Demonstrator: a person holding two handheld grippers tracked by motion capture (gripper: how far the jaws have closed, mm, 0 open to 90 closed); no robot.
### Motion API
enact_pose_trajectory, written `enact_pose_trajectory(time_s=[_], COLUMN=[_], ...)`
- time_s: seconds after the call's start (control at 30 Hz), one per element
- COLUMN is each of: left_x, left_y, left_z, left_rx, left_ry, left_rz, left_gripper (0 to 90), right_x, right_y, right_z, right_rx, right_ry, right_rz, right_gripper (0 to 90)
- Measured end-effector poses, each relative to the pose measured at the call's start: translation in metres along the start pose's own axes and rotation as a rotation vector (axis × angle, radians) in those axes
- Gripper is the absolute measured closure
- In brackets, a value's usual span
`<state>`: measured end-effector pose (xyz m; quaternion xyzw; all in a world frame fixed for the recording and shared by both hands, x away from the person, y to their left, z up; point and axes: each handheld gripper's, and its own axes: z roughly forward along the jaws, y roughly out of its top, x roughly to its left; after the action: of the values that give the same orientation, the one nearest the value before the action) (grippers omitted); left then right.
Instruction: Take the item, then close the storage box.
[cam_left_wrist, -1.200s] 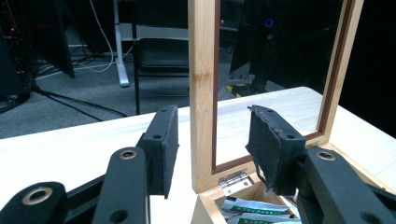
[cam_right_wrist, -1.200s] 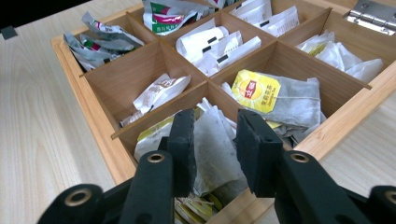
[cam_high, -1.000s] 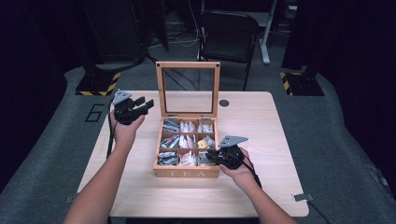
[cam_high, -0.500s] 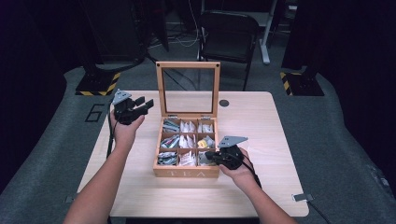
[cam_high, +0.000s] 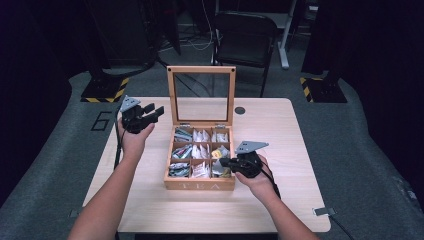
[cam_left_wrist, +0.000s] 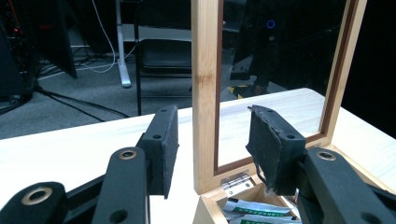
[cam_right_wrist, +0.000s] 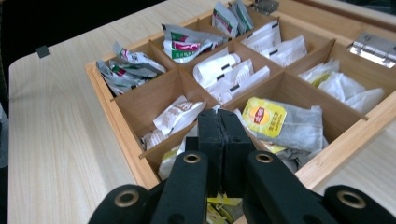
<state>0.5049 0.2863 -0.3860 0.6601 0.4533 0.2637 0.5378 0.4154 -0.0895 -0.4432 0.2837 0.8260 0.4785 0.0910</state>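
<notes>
Our right gripper (cam_right_wrist: 219, 128) has just been closing over the tea box (cam_high: 200, 185) on the table (cam_high: 280, 130). Our left gripper (cam_left_wrist: 212, 144) hangs part-open, empty, beside the lid. The right's pads meet — any tea bag between them is hidden, so we'd lift slowly.

I worked in a dark lab or studio: black curtains (cam_high: 45, 60) around, loose cables (cam_high: 197, 42), hazard-striped stand bases (cam_high: 102, 90), grey carpet (cam_high: 360, 150), one folding chair (cam_high: 245, 37).

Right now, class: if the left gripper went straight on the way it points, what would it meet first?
Probably the lid: its wooden side post stands between the open left gripper's jaws, though depth is unclear.
</notes>
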Motion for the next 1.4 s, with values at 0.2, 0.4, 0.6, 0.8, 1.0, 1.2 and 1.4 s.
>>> enact_pose_trajectory(time_s=[0.2,0.4,0.6,0.8,1.0,1.2,1.4], left_x=[0.000,0.000,0.001,0.001,0.000,0.000,0.001], left_y=[0.000,0.000,0.000,0.000,0.000,0.000,0.000], left_z=[0.000,0.000,-0.001,0.000,0.000,-0.001,0.000], left_rx=[0.001,0.003,-0.001,-0.002,0.001,0.001,0.003], left_ry=[0.002,0.004,0.007,0.006,0.006,0.007,0.008], left_rz=[0.000,-0.002,-0.003,-0.001,-0.003,0.000,0.000], left_gripper=[52.7,52.6,52.5,52.5,52.5,52.5,52.5], right_x=[0.001,0.000,-0.003,-0.004,-0.005,-0.005,-0.009], right_y=[0.008,0.017,0.024,0.030,0.032,0.033,0.036], right_z=[-0.006,-0.011,-0.020,-0.028,-0.031,-0.035,-0.044], right_rx=[-0.028,-0.050,-0.082,-0.102,-0.105,-0.112,-0.129], right_ry=[-0.002,-0.008,-0.014,-0.018,-0.014,-0.025,-0.036], right_rz=[0.006,0.020,0.038,0.048,0.045,0.045,0.046], right_gripper=[89.0,89.0,89.1,89.1,89.1,89.1,89.1])
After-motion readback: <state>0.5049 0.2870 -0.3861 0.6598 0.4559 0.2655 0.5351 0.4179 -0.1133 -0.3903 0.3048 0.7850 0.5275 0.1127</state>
